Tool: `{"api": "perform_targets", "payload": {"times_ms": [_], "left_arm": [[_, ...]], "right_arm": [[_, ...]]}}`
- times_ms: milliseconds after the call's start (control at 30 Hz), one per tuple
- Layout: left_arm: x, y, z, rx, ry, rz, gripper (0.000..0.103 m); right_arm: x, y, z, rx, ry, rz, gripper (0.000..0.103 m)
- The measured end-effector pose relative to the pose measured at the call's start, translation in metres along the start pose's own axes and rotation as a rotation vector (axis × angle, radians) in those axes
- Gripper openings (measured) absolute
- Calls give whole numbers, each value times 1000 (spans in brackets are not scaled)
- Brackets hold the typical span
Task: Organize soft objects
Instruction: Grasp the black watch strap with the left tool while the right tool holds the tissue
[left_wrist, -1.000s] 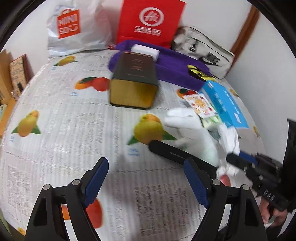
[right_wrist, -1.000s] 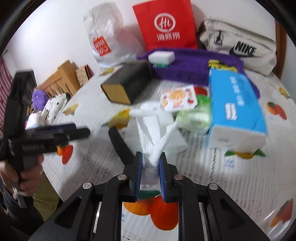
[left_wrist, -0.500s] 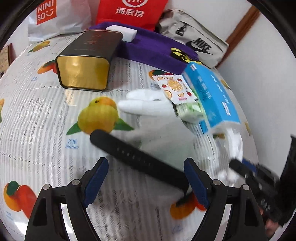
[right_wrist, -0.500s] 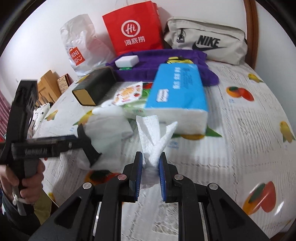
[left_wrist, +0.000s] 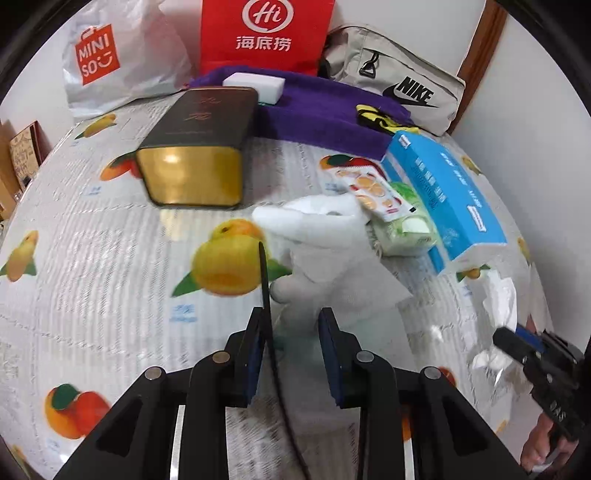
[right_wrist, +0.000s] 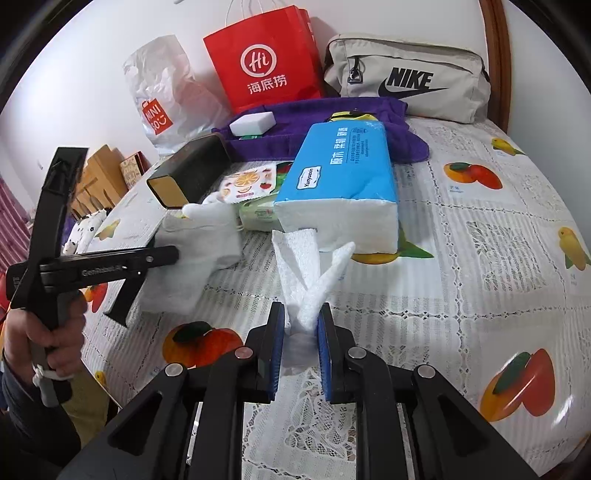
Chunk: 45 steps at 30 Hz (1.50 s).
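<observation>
The left gripper (left_wrist: 291, 347) has its blue-padded fingers (left_wrist: 330, 354) narrowed about the lower edge of a white folded cloth (left_wrist: 332, 273), which lies between them on the fruit-printed tablecloth (left_wrist: 92, 258); whether the pads actually press it cannot be told from the left wrist view. A thin black strip (left_wrist: 263, 273) runs up along the left finger. In the right wrist view the same gripper (right_wrist: 162, 254) reaches across the white cloth (right_wrist: 199, 251), held by a hand (right_wrist: 48, 332) at the frame's left edge.

The right gripper (right_wrist: 301, 332) has its fingers (right_wrist: 323, 347) nearly closed, pinching a crumpled white paper tissue (right_wrist: 303, 273) that stands up between them in two peaks. The tissue rises just in front of a blue plastic-wrapped pack of tissues (right_wrist: 340, 177).

Beside that pack lie a pale green soft packet (right_wrist: 258, 216) and a flat sachet printed with orange slices (right_wrist: 247, 182), both touching the cloth's far end. Further back lies a dark rectangular tin with a gold end (left_wrist: 195, 155), then a purple towel (left_wrist: 325, 114) carrying a white sponge block (left_wrist: 255, 85). Against the wall stand a red paper bag (right_wrist: 266, 59), a white plastic shopping bag (left_wrist: 114, 62) and a beige zip pouch (right_wrist: 406, 77).
</observation>
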<state>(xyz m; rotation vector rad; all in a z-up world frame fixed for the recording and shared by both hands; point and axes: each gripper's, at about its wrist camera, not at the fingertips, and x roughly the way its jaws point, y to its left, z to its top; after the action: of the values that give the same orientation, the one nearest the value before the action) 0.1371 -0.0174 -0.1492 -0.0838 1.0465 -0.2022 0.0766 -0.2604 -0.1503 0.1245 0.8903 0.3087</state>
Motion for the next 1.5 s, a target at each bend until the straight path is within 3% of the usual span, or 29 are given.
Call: {"api": "perform_targets", "payload": {"times_ms": [33,100,233,633,933,967,1033,1067,1167,1400,1500], "left_arm": [[0,4,-2,0,7,-3,31],[2,7,-5,10,18,8,50],[1,13,-9,14,5,38,64],[-19,41,-28,-24,-18,88,65],[1,13,-26,79,-22,159,65],[1,11,-28,95,-36,172,63],[-1,9,-29,119,-47,157,42],[-2,10,-28,119,-50,158,24],[-5,22,-25,87,-44,116,22],[-8,27,-32,82,-52,123,27],[-9,30,-30,53,-51,129,22]], "right_arm": [[1,0,-1,1,1,1,17],[2,1,-3,3,2,5,17],[6,4,-6,-2,17,6,17],[10,17,-8,-36,34,9,18],[13,23,-10,-57,45,-1,18],[14,22,-11,-55,47,-1,18],[15,21,-11,-53,51,-4,18],[15,21,-11,-52,51,-5,18],[15,20,-12,-52,52,-2,18],[17,17,-14,-42,54,-1,18],[18,17,-14,-41,56,-2,18]]}}
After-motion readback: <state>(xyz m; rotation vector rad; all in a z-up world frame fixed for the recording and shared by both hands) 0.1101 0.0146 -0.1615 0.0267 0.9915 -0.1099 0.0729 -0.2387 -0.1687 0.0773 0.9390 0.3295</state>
